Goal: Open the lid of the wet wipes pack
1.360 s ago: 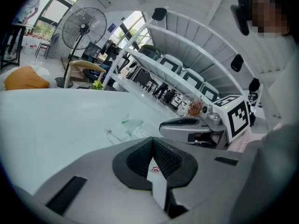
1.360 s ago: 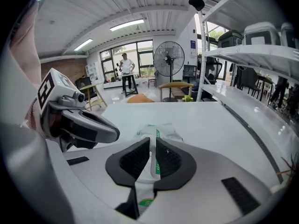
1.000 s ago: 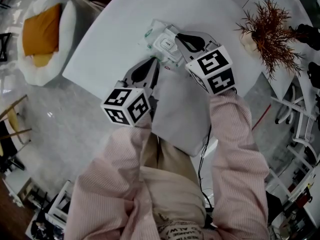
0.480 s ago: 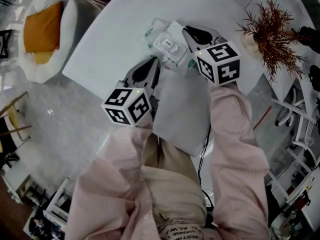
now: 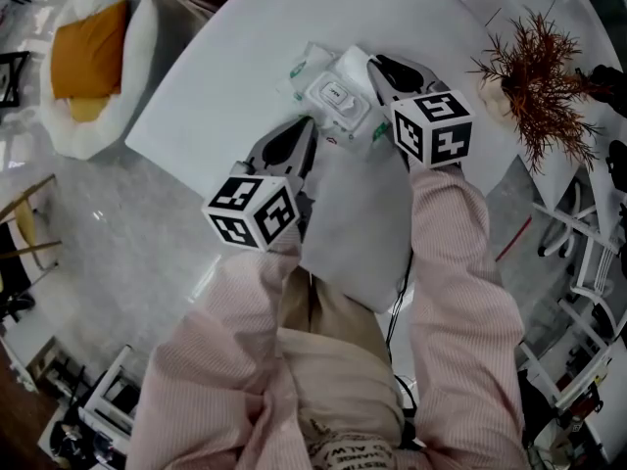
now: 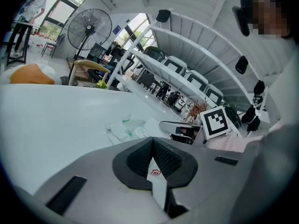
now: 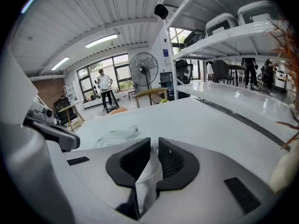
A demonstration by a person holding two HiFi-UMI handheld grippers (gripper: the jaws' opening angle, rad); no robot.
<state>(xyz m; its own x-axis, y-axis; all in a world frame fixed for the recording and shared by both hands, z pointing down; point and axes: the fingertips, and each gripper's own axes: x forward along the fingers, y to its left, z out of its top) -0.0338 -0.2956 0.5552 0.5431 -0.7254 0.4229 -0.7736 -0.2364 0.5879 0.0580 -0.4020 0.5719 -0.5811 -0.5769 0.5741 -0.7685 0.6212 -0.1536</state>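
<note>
Left gripper (image 5: pixel 310 125): the jaws are closed together on a thin white flap of the wet wipes pack (image 5: pixel 312 70). In the left gripper view this flap bears a small red emblem and runs between the pads (image 6: pixel 170 160).

Right gripper (image 5: pixel 373 63): the jaws are nearly together, having just eased slightly apart. Crinkled film from the pack's edge is pinched between the pads (image 7: pixel 135 160).

The pack is over the white table (image 5: pixel 225 57), directly ahead of the left gripper's tips and just left of the right gripper's tips, gripped at two sides. Its white rectangular lid (image 5: pixel 334 95) sits on the top face between the two grippers and appears flat and closed.

A dried plant (image 5: pixel 534 62) stands well to the right of the right gripper.
</note>
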